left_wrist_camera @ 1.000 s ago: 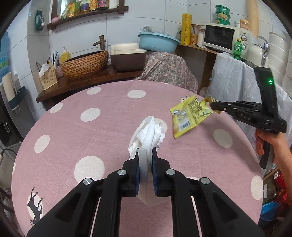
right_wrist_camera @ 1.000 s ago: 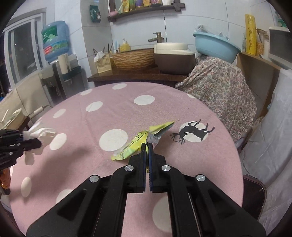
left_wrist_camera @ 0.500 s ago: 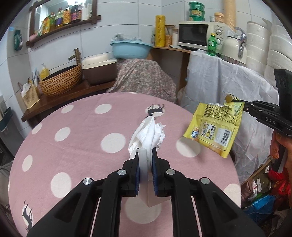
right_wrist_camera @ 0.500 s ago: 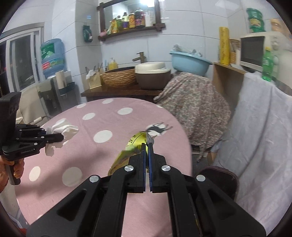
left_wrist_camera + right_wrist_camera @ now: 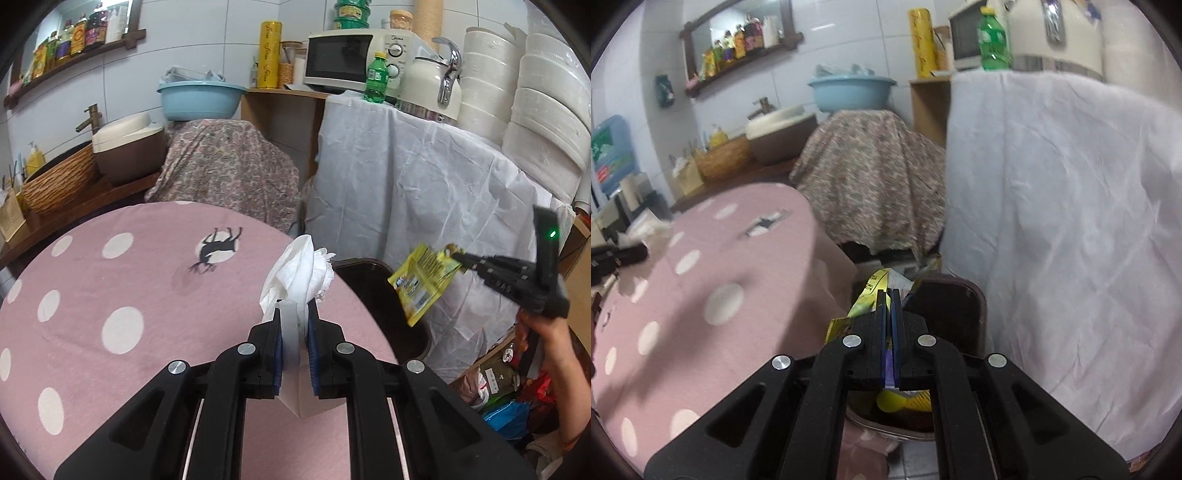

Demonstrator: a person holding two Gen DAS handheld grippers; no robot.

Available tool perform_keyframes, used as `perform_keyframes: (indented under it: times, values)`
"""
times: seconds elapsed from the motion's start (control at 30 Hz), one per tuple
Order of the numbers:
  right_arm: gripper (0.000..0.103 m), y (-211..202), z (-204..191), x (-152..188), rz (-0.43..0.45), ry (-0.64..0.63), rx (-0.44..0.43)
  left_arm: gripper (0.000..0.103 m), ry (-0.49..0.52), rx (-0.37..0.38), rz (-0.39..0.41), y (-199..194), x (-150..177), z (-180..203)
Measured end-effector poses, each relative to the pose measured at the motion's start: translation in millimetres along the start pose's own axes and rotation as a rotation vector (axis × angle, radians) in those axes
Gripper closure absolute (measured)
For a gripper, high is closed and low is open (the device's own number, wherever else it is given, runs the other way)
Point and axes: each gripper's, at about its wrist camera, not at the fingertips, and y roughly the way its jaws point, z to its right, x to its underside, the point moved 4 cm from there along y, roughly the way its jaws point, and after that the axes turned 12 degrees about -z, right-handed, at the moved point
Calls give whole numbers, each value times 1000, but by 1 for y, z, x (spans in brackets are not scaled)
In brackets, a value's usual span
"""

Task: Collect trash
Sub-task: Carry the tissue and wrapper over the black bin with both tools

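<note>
- A round table (image 5: 110, 280) is covered by a pink cloth with white dots and a black deer figure (image 5: 218, 247).
- Just beyond the table's edge a dark brown bin (image 5: 376, 295) is seen; in the right wrist view something yellow lies inside it (image 5: 905, 400).
- Behind the bin a white sheet (image 5: 417, 192) is draped over furniture, and beside it a floral cloth (image 5: 229, 166) covers another piece.
- On top of the white-draped furniture a microwave (image 5: 347, 57), a green bottle (image 5: 376, 77) and a white kettle (image 5: 432, 81) are placed, with stacks of white bowls (image 5: 546, 96) to the right.
- A light blue basin (image 5: 201, 98), a wicker basket (image 5: 59, 181) and a wall shelf of bottles (image 5: 74, 37) are seen against the tiled wall.
- The left gripper (image 5: 295, 332) is held tilted downward over the table near its edge; its jaws are pinched on a crumpled white tissue (image 5: 299, 273), which sticks up past the fingertips.
- The right gripper (image 5: 889, 306) is angled downward over the bin, held by a hand (image 5: 543, 332) at the right of the left wrist view.
- Its jaws are pressed together on the corner of a yellow snack wrapper (image 5: 421, 280), which hangs in the air above the bin opening, clear of the table.
</note>
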Motion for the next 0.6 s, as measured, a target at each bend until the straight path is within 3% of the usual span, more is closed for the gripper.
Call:
perform_keyframes:
  times: [0.6]
  values:
    - [98, 151, 44, 59, -229, 201, 17, 91, 69, 31, -79, 49, -21, 53]
